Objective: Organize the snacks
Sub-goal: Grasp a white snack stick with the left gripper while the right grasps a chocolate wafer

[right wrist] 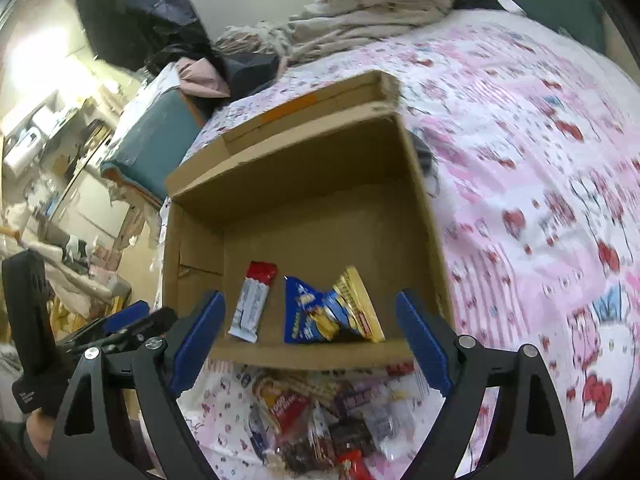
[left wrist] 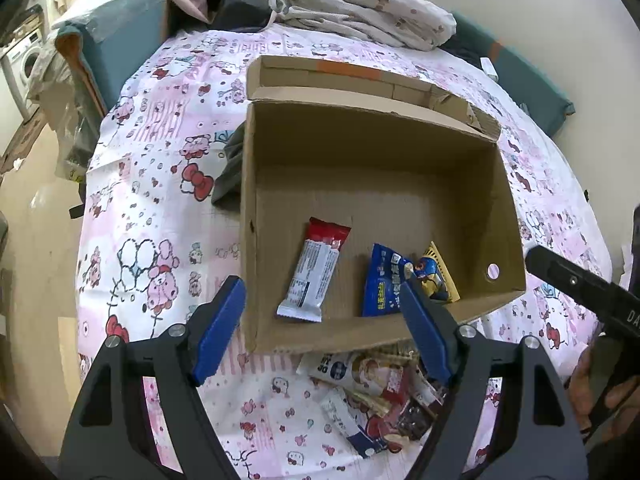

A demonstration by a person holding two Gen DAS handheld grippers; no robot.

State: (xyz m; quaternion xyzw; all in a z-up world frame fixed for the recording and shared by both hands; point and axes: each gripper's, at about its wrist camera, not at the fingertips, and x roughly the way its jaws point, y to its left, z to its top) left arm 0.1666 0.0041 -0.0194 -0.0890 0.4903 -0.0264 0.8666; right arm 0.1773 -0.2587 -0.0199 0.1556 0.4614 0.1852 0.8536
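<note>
Left gripper (left wrist: 320, 328): spread wide, nothing between the jaws.
Right gripper (right wrist: 308, 340): spread wide, empty too.
Box (left wrist: 510, 216): three packets inside, near the front wall.
Snack pile (right wrist: 320, 420): on the bedsheet just before the box, below both grippers, no shared long axis; neither hand clearly nearer.

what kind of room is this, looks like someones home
Most likely a lived-in bedroom or studio flat. The cardboard box sits on a bed or sofa under a pink cartoon-print sheet, crumpled bedding is heaped behind it, and a washing machine stands at the far left.
</note>
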